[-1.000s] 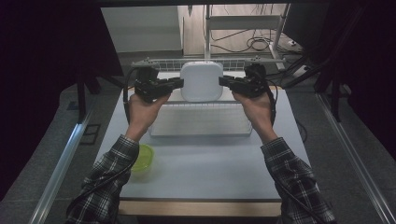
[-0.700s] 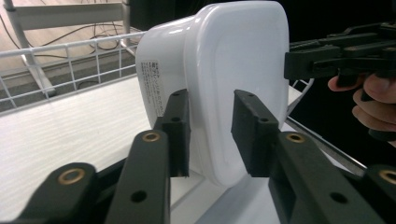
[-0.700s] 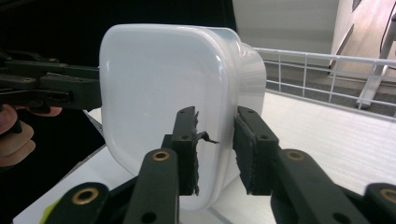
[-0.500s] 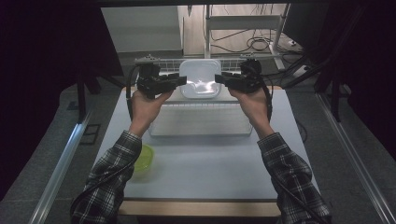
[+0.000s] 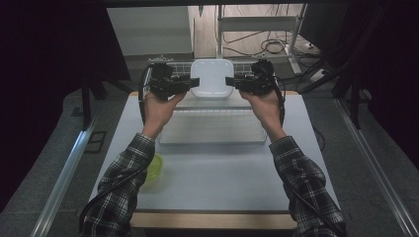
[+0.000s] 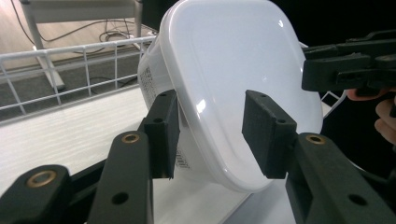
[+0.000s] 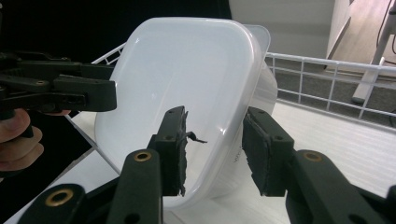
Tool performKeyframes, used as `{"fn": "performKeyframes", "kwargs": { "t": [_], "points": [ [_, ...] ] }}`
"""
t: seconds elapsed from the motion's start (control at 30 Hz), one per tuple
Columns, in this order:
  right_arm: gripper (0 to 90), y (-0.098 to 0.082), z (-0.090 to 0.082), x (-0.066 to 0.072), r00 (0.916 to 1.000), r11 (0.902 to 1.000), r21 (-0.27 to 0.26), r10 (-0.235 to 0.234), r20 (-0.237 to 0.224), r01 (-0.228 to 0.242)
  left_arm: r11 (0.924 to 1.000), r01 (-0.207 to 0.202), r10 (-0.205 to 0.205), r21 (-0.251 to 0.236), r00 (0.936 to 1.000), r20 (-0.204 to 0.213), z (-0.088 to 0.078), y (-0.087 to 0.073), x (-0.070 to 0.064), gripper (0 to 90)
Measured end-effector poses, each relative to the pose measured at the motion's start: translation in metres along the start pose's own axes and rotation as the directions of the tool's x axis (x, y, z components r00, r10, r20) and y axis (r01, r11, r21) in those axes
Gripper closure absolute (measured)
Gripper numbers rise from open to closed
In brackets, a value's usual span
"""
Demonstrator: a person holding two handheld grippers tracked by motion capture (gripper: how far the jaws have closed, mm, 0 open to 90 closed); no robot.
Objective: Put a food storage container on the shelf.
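Note:
A white plastic container stands tilted on its edge on the white shelf by the wire rack at the table's far end. My left gripper flanks its left side and my right gripper its right. In the left gripper view the container's rim runs between the left gripper's pads with a gap showing. In the right gripper view the rim likewise passes between the right gripper's pads without being pressed. Both pairs of jaws have just been opening.
A pale rectangular tray lies on the table just in front of the rack. A small green bowl sits near the front left, beside my left sleeve. Dark curtains close both sides; cables and a stand lie beyond the rack.
Both hands carried the container a little farther away toward the rack. The jaws on both sides have spread apart from the rim.

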State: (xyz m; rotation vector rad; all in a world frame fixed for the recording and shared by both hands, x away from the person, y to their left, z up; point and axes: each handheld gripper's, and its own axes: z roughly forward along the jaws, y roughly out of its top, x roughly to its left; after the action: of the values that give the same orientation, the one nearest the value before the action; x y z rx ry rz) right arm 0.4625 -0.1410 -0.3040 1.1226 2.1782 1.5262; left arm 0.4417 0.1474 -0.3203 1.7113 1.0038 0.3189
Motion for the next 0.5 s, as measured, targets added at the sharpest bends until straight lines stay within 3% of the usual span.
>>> {"fn": "performKeyframes", "kwargs": {
  "t": [0.13,0.27,0.5],
  "points": [
    [57.7,0.002,0.002,-0.001,1.0,1.0,0.005,0.0,0.006,0.0,1.0,0.004,-0.003,0.006,1.0,-0.006,0.002,0.001,0.001,54.6],
    [55.3,0.003,0.006,0.0,0.9988,0.9996,0.017,-0.024,0.042,0.023,0.9995,-0.019,0.02,0.027,0.9992,-0.036,0.006,0.003,0.001,49.6],
    [53.3,0.005,0.012,0.0,0.9969,0.9993,0.005,-0.036,0.07,0.036,0.9998,0.004,-0.003,0.022,0.9994,-0.035,0.01,0.007,0.006,47.8]
  ]
}}
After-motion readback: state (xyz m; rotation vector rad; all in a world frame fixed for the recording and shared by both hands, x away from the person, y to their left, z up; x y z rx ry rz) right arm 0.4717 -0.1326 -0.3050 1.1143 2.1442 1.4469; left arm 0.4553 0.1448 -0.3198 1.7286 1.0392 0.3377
